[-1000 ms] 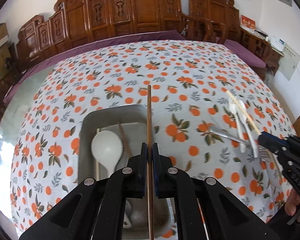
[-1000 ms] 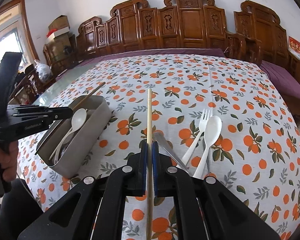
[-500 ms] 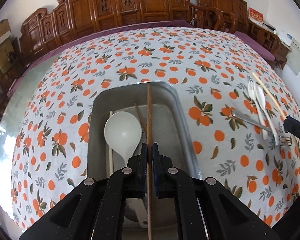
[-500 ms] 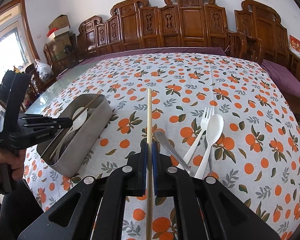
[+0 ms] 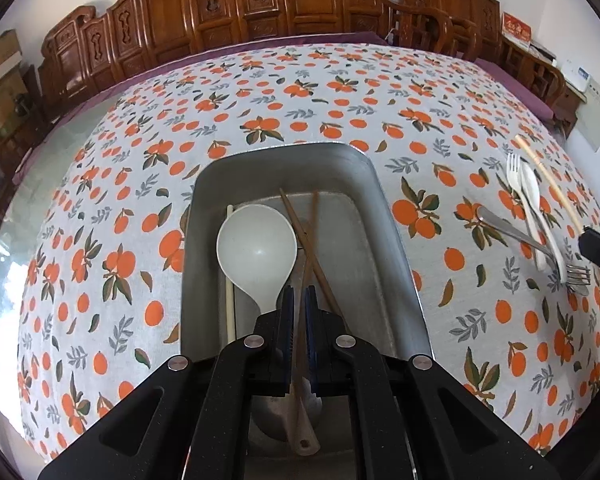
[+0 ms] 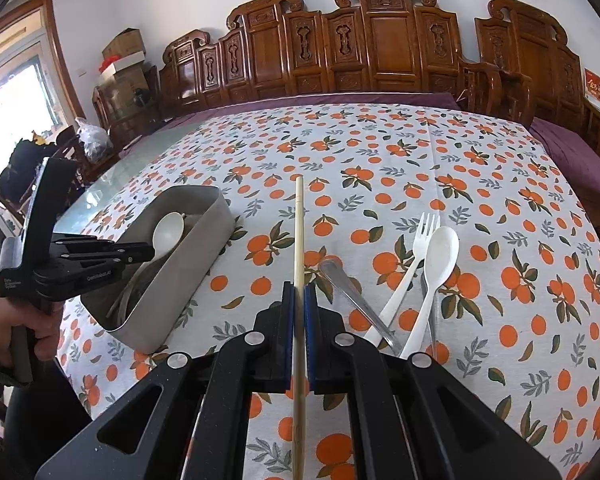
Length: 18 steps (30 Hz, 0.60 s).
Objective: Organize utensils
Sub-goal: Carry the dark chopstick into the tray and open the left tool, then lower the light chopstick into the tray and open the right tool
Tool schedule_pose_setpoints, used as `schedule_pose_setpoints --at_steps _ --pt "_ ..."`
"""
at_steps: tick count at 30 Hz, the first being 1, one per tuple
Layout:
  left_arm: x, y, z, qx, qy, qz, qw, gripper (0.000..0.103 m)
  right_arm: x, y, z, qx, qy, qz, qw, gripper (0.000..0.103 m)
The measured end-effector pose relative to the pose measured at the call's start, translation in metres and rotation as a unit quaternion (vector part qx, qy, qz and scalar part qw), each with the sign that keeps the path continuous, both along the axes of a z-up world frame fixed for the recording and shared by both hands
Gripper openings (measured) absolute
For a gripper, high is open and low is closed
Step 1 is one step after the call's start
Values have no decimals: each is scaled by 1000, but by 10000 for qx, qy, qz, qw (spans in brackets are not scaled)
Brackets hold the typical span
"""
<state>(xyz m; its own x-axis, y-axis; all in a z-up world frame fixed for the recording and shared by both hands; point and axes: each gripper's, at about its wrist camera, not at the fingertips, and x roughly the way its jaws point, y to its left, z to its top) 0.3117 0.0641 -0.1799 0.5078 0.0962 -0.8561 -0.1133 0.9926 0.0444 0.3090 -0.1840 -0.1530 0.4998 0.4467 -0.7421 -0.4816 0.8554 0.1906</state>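
Down and forward goes the left gripper [image 5: 296, 300] compared with a second ago: back then its dark brown wooden chopstick [image 5: 309, 248] hung over the tablecloth past the far end of the rectangular stainless steel tray [image 5: 384, 216], now the whole stick sits inside the tray outline, tip pointing at the far wall. Jaws are pressed together on that chopstick, so it's pinched, not dropped.

Inside the tray you can see a big off-white plastic ladle-style spoon [image 5: 256, 252] lying bowl-up on the left side, a pale thin stick [image 5: 230, 276] along the left wall, and a second dark brown chopstick [image 5: 300, 232] crossing under the held one. Hard to say whether the held stick touches the tray floor.

Right gripper [image 6: 299, 308] hasn't budged. It's clamped tight on a light bamboo chopstick [image 6: 299, 236], which sticks out forward above the orange-print white tablecloth [image 6: 380, 168], between the tray on the left and the loose cutlery on the right.

That loose pile: a white plastic fork [image 6: 412, 264] and a white plastic spoon [image 6: 436, 276] lying side by side, with a metal-handled utensil [image 6: 352, 296] angled under them. Its head shows as a metal fork in the left wrist view.

A hand [image 6: 16, 324] wraps the left gripper's handle at the left edge of the right wrist view.
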Motion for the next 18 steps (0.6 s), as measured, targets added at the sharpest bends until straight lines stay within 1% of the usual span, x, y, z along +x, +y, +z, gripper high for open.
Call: schedule_pose_setpoints --at_steps 6,11,15,18 --pt "-12 8 21 -63 -193 -61 9998 5 -5 10 -1 -23 89 64 9999 6" --pt "-27 18 43 -86 -395 -89 9991 5 -6 29 8 197 232 173 9994 6" --pt "-41 29 59 -116 -530 -110 9985 5 -9 55 20 346 252 313 9986 6" --pt "-52 39 71 -119 -638 -121 9978 5 -11 81 29 346 204 430 9983 6"
